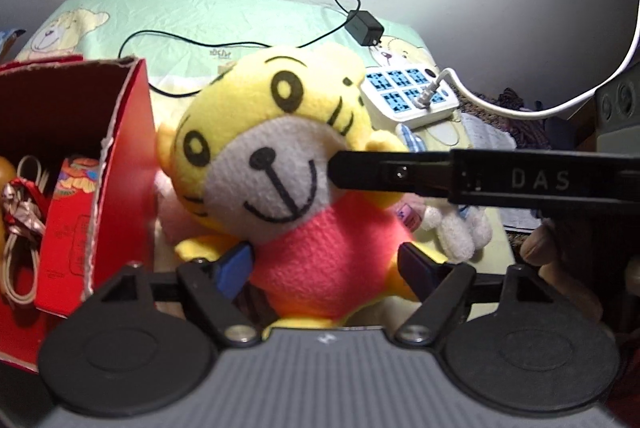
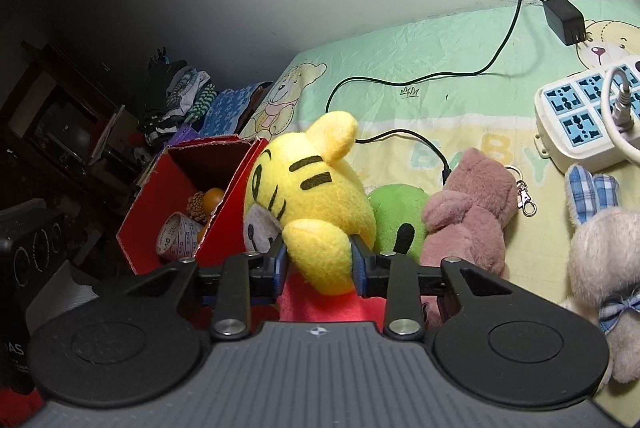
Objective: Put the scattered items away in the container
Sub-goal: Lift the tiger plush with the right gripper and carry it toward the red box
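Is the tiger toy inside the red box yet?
No. The tiger sits on the bed beside the box, its ear pinched by the right gripper.

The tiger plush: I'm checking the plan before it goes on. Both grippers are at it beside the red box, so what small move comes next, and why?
Probably lift the tiger plush clear of the bed: the right gripper pinches its ear, the left gripper straddles its red body, and the red box stands open beside it.

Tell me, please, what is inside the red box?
Inside the red box I can see a pine cone, an orange fruit, a tape roll, a coiled white cable and a red packet. Its walls hide anything lower.
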The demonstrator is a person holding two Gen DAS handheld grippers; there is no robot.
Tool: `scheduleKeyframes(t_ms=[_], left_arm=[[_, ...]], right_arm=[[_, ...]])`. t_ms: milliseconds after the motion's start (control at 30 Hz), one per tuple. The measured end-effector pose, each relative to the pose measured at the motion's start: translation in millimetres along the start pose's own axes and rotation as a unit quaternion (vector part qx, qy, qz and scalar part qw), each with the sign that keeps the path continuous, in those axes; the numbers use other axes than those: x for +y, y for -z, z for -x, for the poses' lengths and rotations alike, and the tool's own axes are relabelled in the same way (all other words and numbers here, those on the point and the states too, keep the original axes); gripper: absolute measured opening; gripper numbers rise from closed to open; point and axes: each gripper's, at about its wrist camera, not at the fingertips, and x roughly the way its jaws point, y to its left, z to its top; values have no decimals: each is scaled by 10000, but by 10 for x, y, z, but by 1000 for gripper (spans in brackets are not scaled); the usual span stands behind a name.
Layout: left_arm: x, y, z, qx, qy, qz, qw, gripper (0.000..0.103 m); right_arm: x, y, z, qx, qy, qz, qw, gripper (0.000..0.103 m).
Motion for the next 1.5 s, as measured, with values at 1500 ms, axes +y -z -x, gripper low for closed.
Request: scheduleKeyframes(t_ms=[1500], left_arm=[[-357,71,591,-468,-2,-747,9961,69]], right_arm=[[320,420,683,-1224,-144,-645,9903,27]])
